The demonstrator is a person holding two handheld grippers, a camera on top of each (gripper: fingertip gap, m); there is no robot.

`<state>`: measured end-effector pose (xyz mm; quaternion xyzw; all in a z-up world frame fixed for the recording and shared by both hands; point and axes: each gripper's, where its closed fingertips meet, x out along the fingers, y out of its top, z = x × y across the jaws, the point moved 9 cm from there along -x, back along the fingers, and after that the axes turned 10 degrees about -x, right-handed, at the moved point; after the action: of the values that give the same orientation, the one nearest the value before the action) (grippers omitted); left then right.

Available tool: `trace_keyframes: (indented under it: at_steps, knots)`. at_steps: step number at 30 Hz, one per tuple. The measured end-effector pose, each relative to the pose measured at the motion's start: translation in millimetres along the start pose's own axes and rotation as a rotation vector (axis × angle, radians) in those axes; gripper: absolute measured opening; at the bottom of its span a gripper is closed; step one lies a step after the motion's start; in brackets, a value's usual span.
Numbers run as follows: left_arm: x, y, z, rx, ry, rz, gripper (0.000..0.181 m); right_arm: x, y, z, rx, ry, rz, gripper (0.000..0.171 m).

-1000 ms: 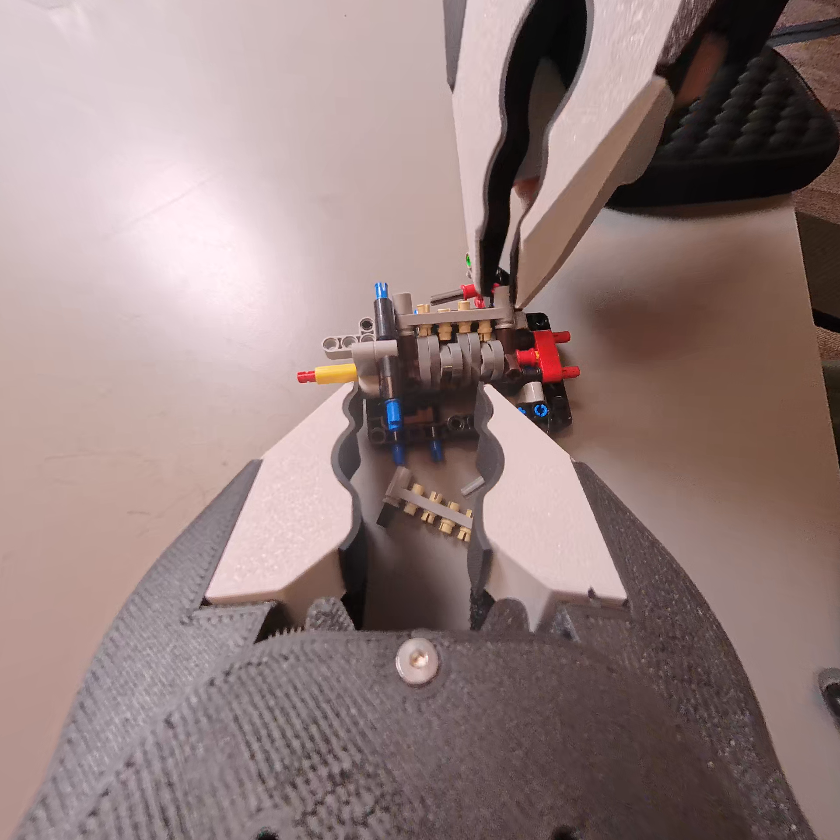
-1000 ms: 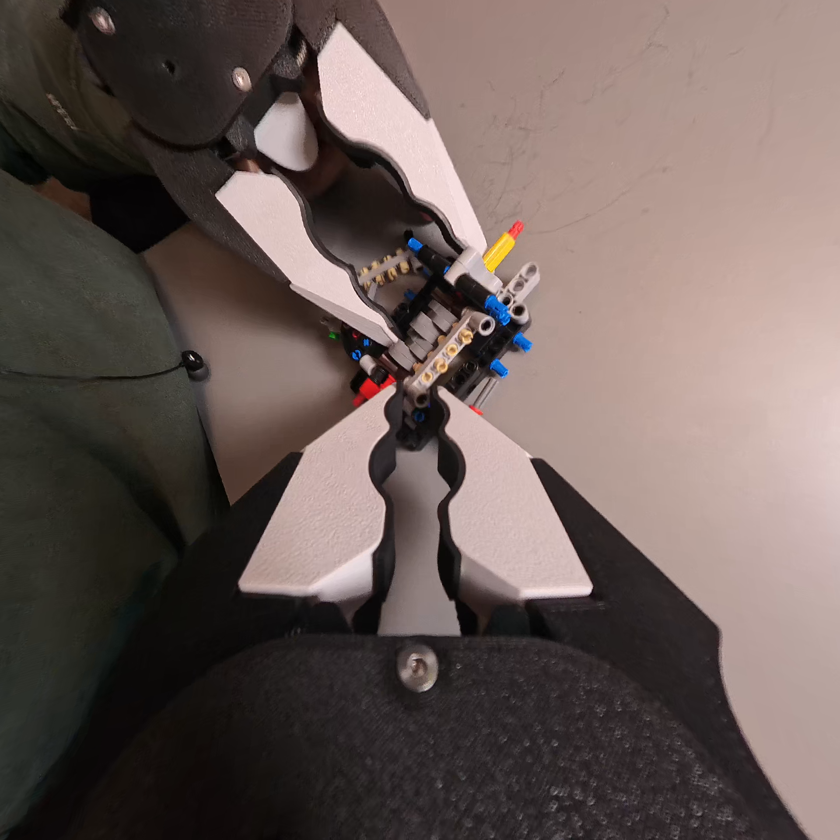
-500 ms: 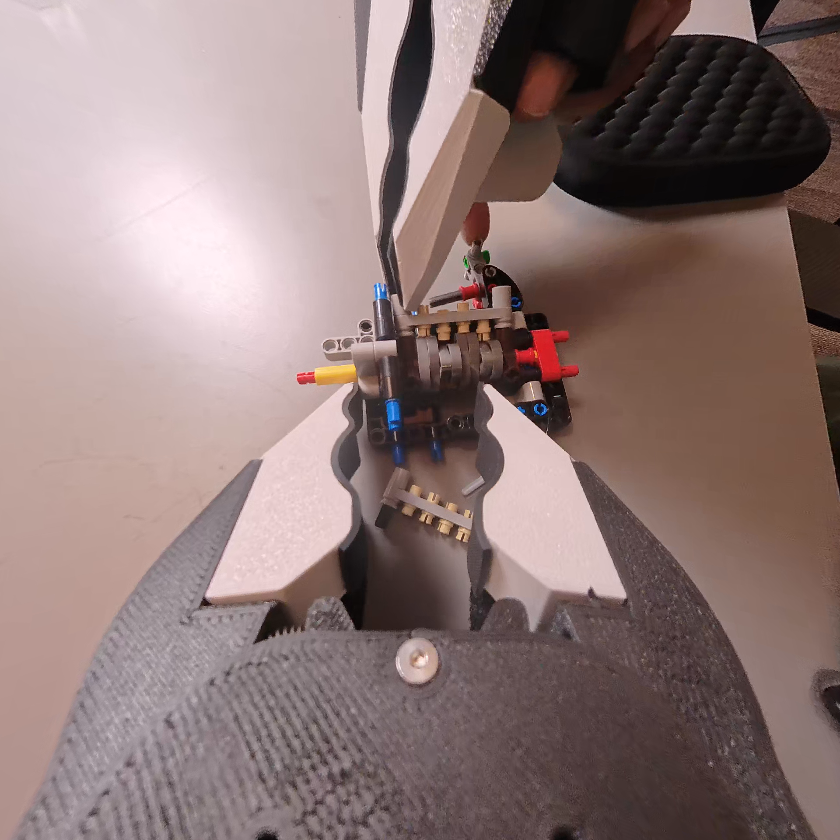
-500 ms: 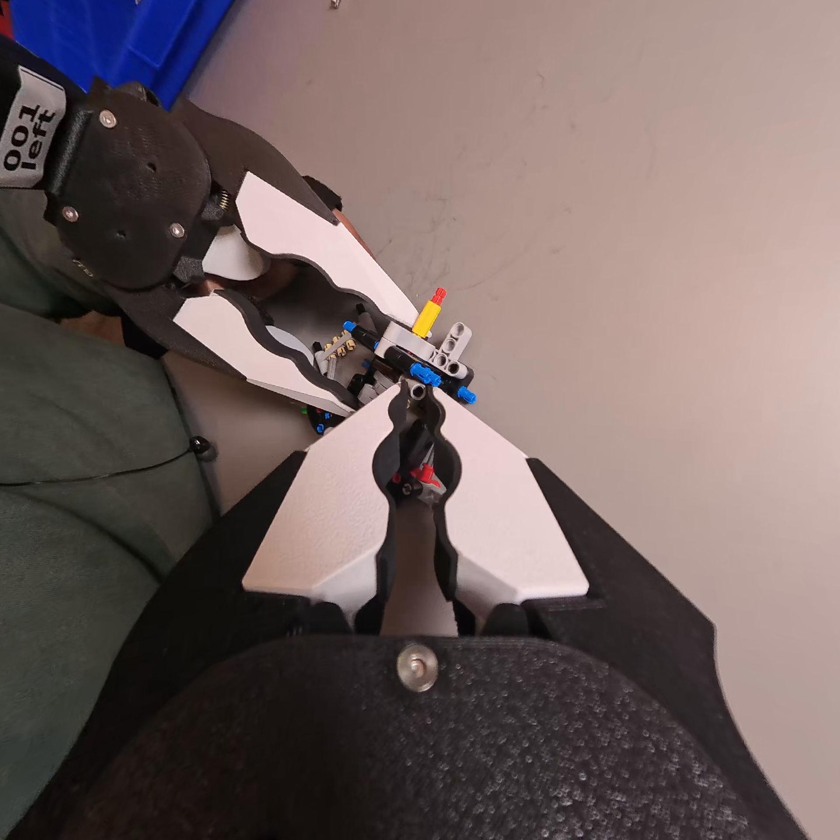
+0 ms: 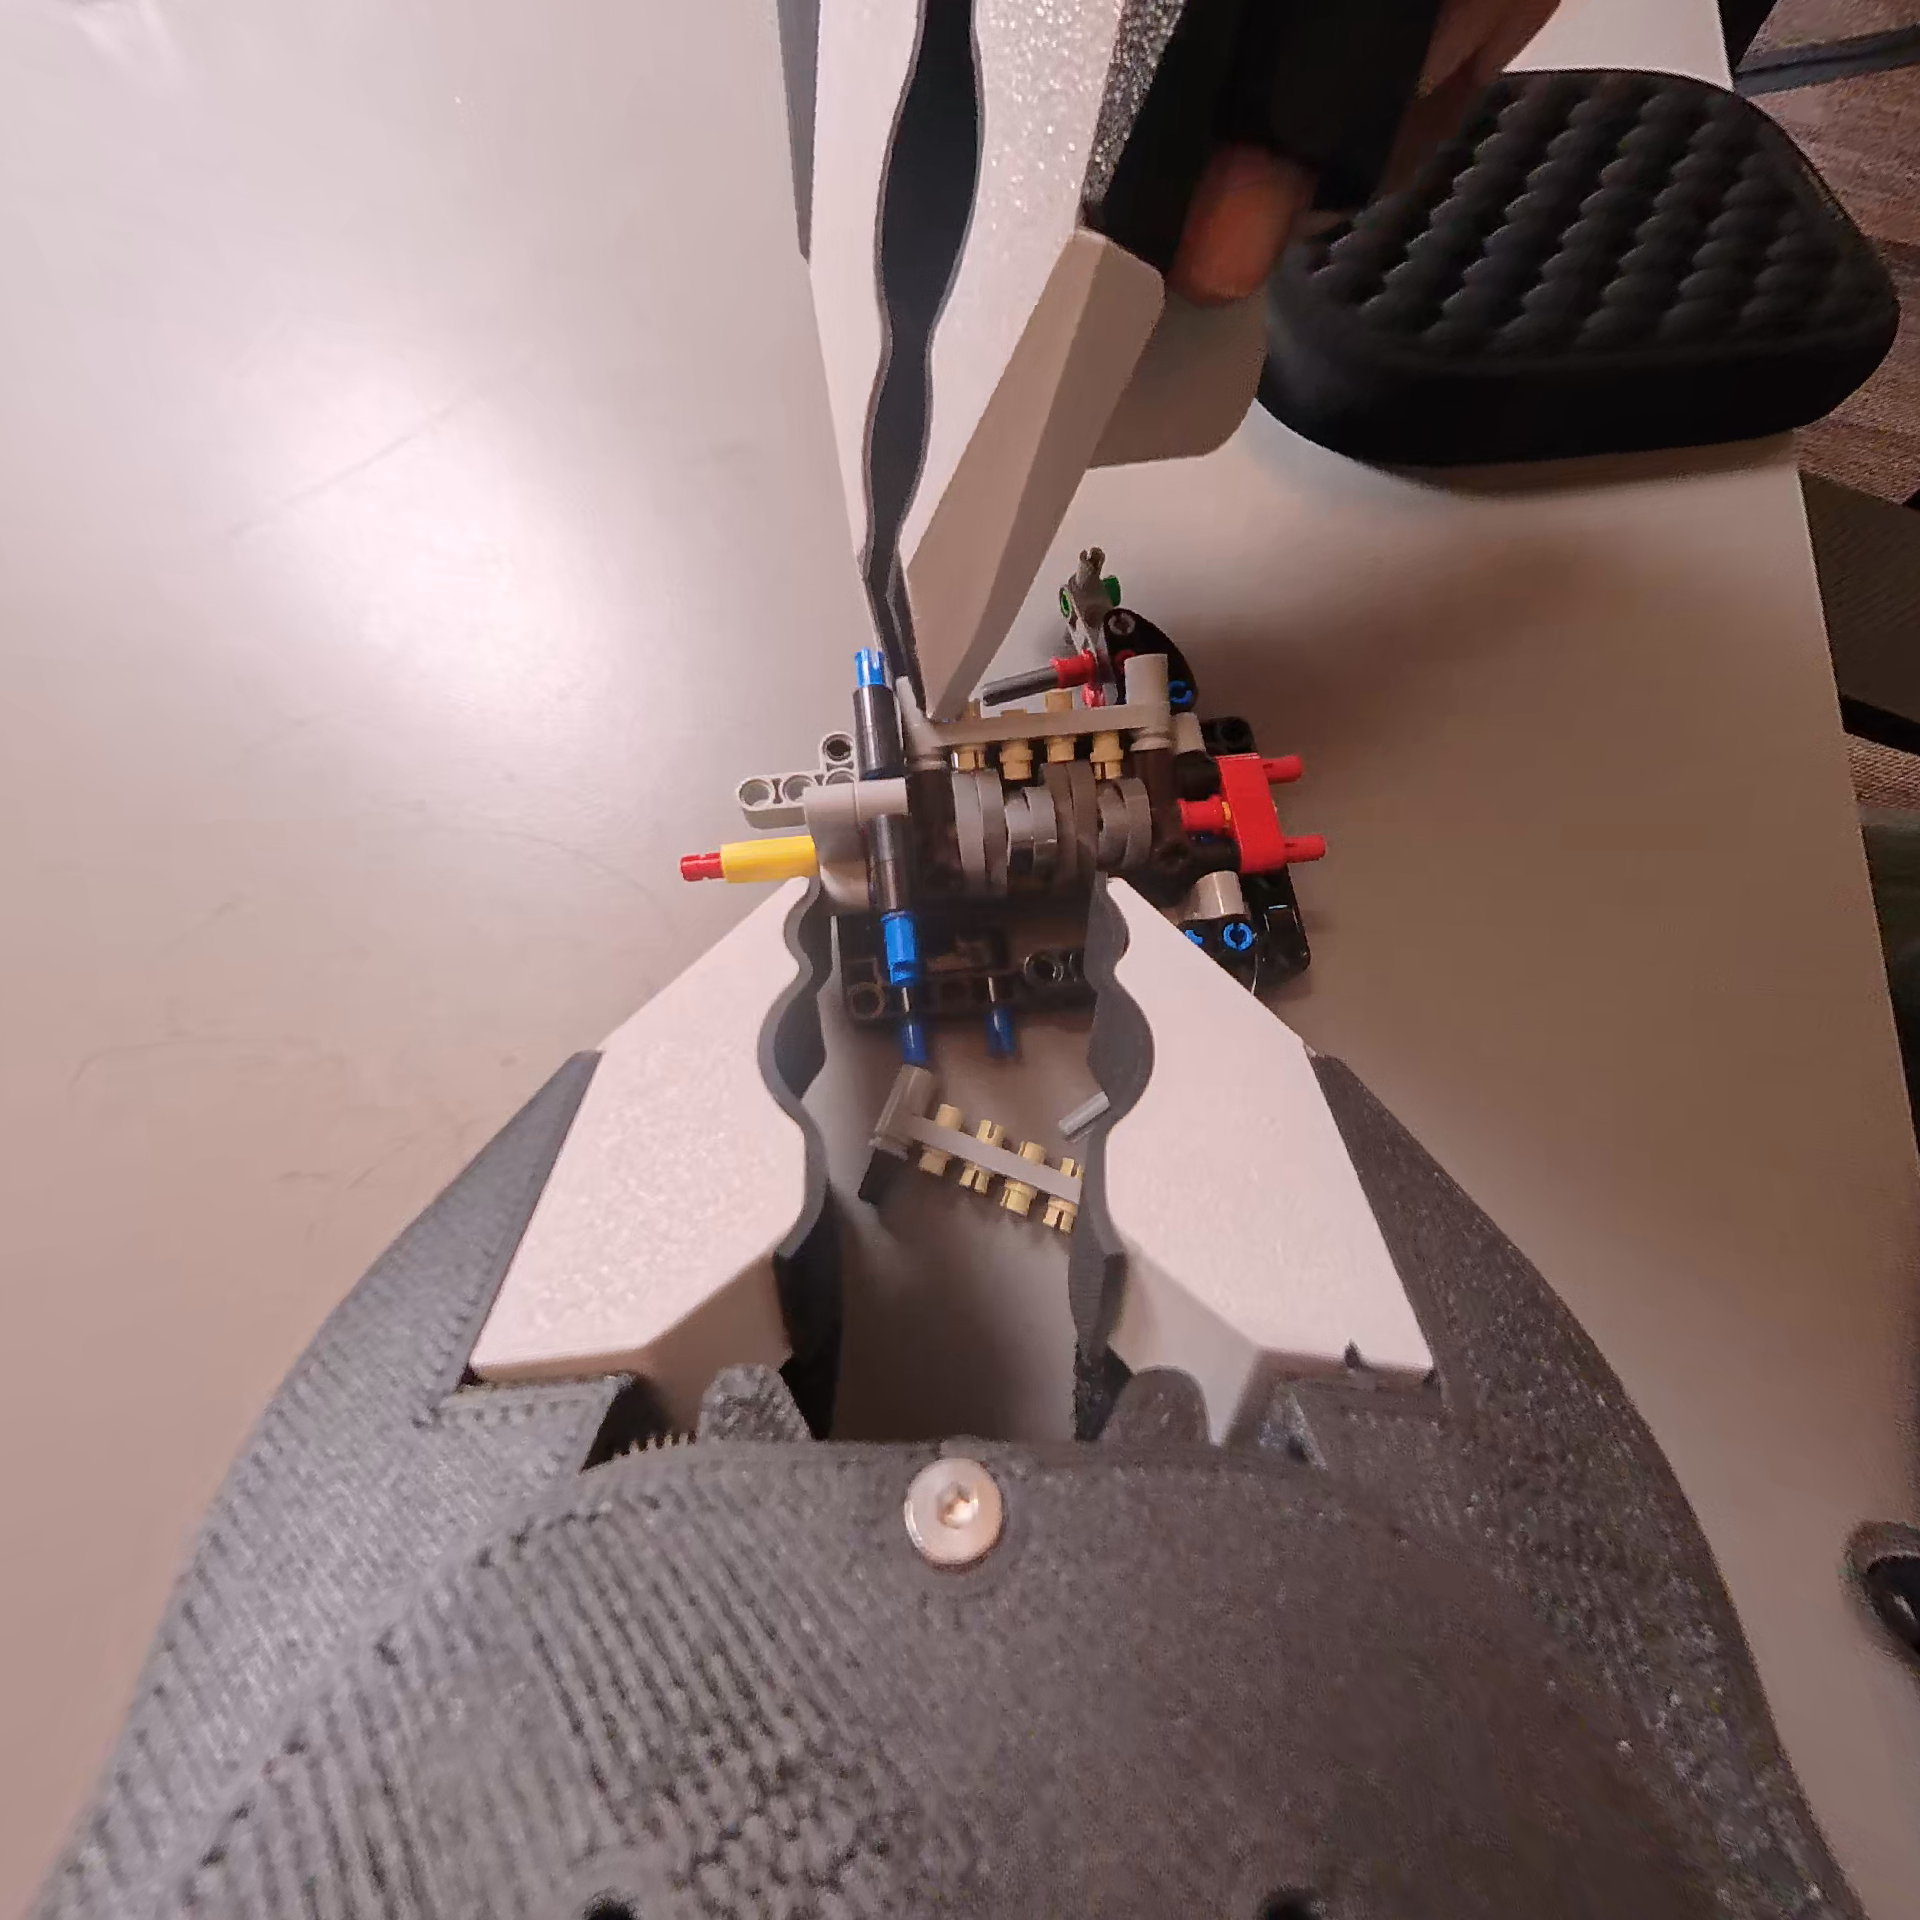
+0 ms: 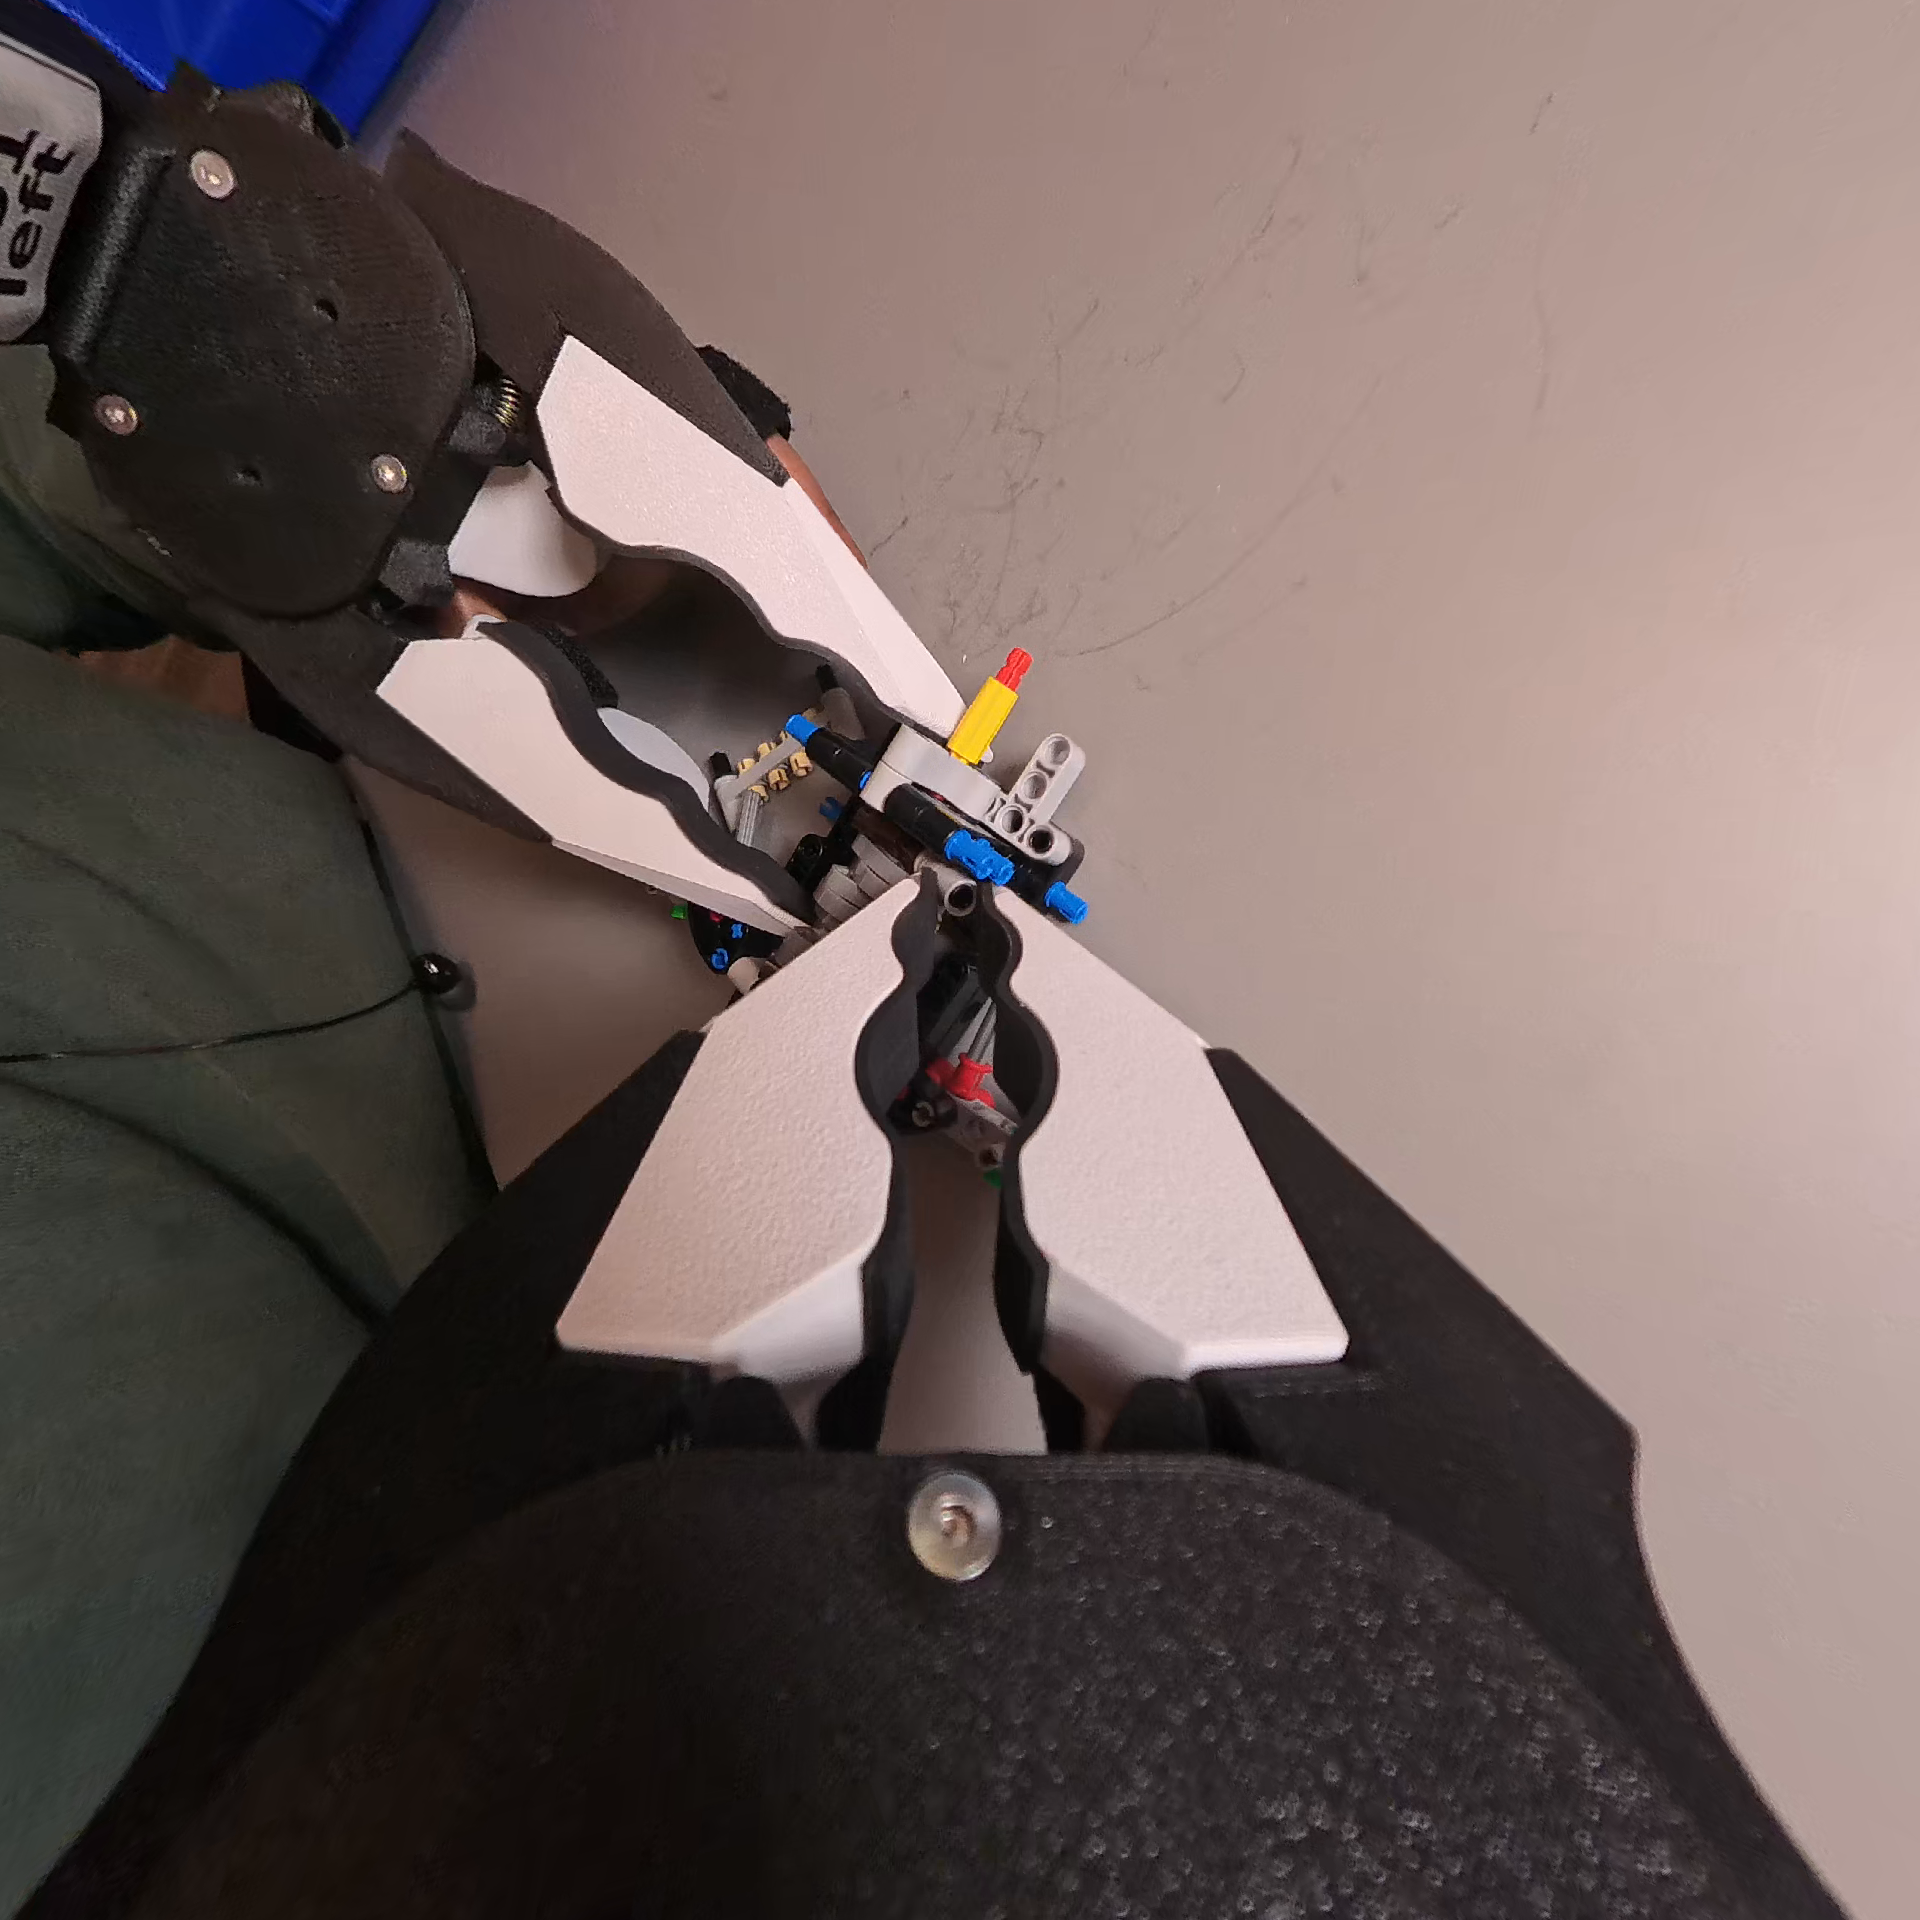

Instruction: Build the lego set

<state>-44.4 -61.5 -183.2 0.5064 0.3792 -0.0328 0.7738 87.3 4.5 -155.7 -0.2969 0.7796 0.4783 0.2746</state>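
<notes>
The lego model [image 5: 1039,831] is a cluster of grey gears on a black frame, with a yellow axle at its left and a red piece at its right, standing on the pale table [image 5: 364,520]. My left gripper [image 5: 956,904] is shut on the model's black base from the near side. My right gripper [image 5: 914,707] comes down from above, its tips shut on the left end of the grey beam with tan pins [image 5: 1049,727] on top of the model. The right wrist view shows the model [image 6: 935,790], my right gripper [image 6: 956,896] and my left gripper [image 6: 883,816].
A second grey beam with tan pins [image 5: 977,1164] lies loose on the table between my left fingers. A black chair seat [image 5: 1558,260] stands past the table's right edge [image 5: 1829,779]. A blue bin [image 6: 260,42] and a person's green clothing [image 6: 156,1039] are at the left. Both grippers' tips are close together, under 4 cm apart.
My right gripper has moved from the right end of the top grey beam to its left end. My left gripper and the model have stayed put.
</notes>
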Motion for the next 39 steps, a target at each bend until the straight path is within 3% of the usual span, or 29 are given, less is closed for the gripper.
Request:
trace_keyframes:
  at_steps: [7,24,39]
  knots:
    - [0,0,0,0.003,-0.001,0.003,0.049,-14,-2,-13,-0.046,-0.033,0.06,0.011]
    - [0,0,2,0.007,0.025,0.003,0.049,-4,0,-23,-0.067,-0.106,-0.088,0.015]
    - [-1,-1,3,0.003,0.028,0.004,0.049,-8,2,-33,-0.128,-0.255,-0.095,0.015]
